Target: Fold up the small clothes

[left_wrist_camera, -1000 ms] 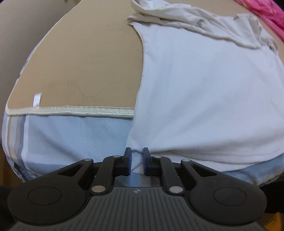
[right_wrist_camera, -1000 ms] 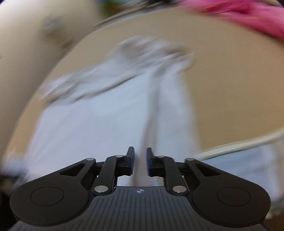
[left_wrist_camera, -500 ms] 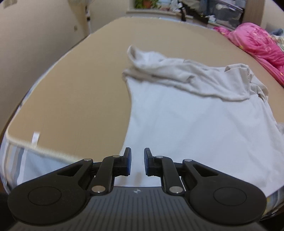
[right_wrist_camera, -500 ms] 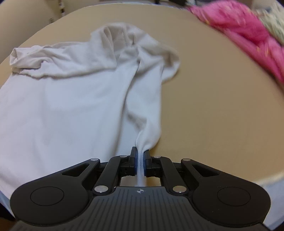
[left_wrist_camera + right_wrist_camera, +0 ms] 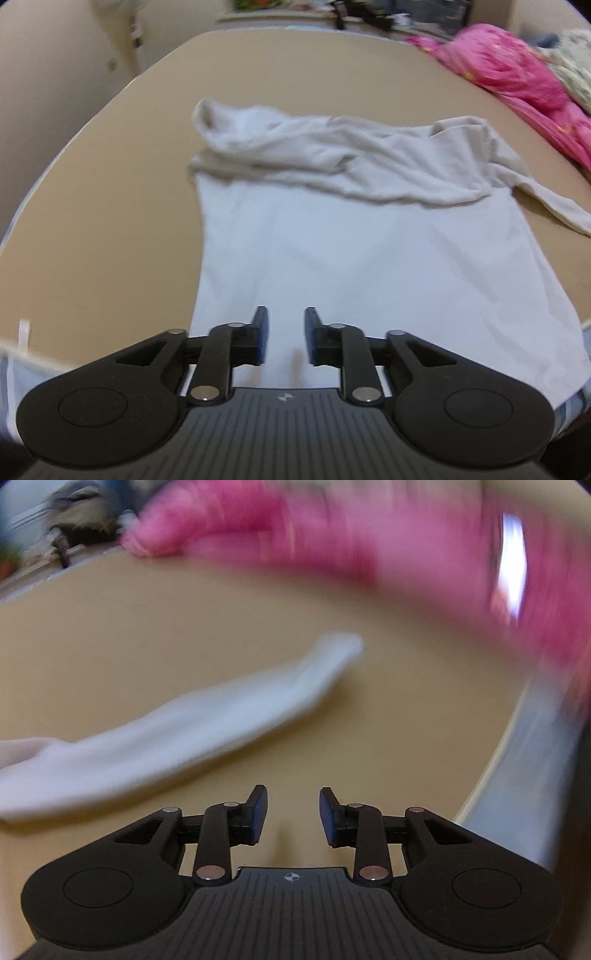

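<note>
Shirt: white long-sleeved shirt [image 5: 354, 258] lies on the tan bed cover [image 5: 110, 206], body spread flat toward me, hem nearest my left gripper; upper part bunched in a rumpled band across the far end.
Sleeve: one sleeve [image 5: 177, 731] trails off to the side over bare cover, straight enough but loose; right view badly smeared, detail uncertain.
Step, as I judge it: flattening and squaring the shirt before the first fold; the crumpled top band and the stray sleeve both need dealing with.
How to do it well: take the sleeve near its cuff, draw it across the body without dragging the flat panel out of line; smooth the bunched shoulders first, or the fold locks in the wrinkles. Pinch one layer only at the edge.
Left gripper [image 5: 283, 334]: jaws have just been opening, now a modest gap; nothing between them, hovering above the hem, not touching cloth.
Right gripper [image 5: 291, 816]: jaws have just been opening, standing apart; empty, over bare cover, sleeve off to its left and clear of the pads.
Surroundings: pink blanket [image 5: 517, 81] heaped at the far side, well apart from the shirt.
</note>
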`<state>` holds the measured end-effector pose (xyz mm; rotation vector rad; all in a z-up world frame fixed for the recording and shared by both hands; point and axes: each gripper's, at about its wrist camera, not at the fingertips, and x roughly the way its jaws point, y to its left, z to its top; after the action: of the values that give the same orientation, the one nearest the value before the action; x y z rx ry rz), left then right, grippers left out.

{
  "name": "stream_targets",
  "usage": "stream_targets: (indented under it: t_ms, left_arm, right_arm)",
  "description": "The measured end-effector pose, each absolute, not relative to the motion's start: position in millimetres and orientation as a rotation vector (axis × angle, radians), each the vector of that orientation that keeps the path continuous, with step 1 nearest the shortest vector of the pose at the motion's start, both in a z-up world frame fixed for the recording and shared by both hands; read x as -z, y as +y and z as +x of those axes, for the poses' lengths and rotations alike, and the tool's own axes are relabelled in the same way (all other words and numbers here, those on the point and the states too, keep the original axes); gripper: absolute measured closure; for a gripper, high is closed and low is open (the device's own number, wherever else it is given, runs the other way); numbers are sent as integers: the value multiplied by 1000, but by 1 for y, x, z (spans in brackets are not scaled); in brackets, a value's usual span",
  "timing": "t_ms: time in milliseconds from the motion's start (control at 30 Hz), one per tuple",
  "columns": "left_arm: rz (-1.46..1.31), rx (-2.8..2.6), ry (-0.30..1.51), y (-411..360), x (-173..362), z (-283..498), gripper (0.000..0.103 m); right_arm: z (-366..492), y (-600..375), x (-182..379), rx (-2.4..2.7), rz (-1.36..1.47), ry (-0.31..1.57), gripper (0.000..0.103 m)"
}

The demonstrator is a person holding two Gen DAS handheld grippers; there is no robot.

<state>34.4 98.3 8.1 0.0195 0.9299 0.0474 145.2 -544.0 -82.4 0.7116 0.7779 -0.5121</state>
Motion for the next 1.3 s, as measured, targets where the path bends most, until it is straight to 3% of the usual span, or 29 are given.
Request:
stream_targets:
  t_ms: [100, 267, 433, 467, 533, 800, 967, 1033, 1067, 1167, 1300]
  left_arm:
    - [78, 1, 891, 103, -21, 54, 69]
    - [143, -33, 777, 123, -25, 96, 66]
    - [-4, -89, 849, 134, -9, 119, 66]
    - [15, -86, 836, 130, -9, 118, 66]
    - [64, -79, 823, 123, -7, 117, 66]
    - [14, -89, 866, 139, 4, 126, 66]
    - [25, -33, 870, 136, 6, 130, 66]
    - [38, -14, 864, 131, 6, 134, 66]
    - [41, -3, 857, 128, 5, 135, 66]
    - [48, 38, 831, 117, 3, 139, 66]
    - [65, 109, 804, 101, 0, 140, 66]
  right_arm:
    - [141, -562, 86, 521, 866, 665, 69]
    - [167, -587, 119, 492, 1064, 666, 64]
    - [184, -602, 144, 528, 1098, 670, 64]
    - [191, -599, 141, 537, 1064, 668, 67]
    - [198, -601, 134, 509, 996, 663, 100]
    - [220, -630, 92, 638, 728, 376, 101]
    - [249, -619, 116, 753, 702, 639, 94]
    - [248, -591, 97, 874, 563, 623, 84]
    - [248, -575, 86, 857, 509, 587, 84]
    - [247, -508, 50, 476, 437, 479, 84]
    - [244, -406, 40, -209, 450, 524, 69]
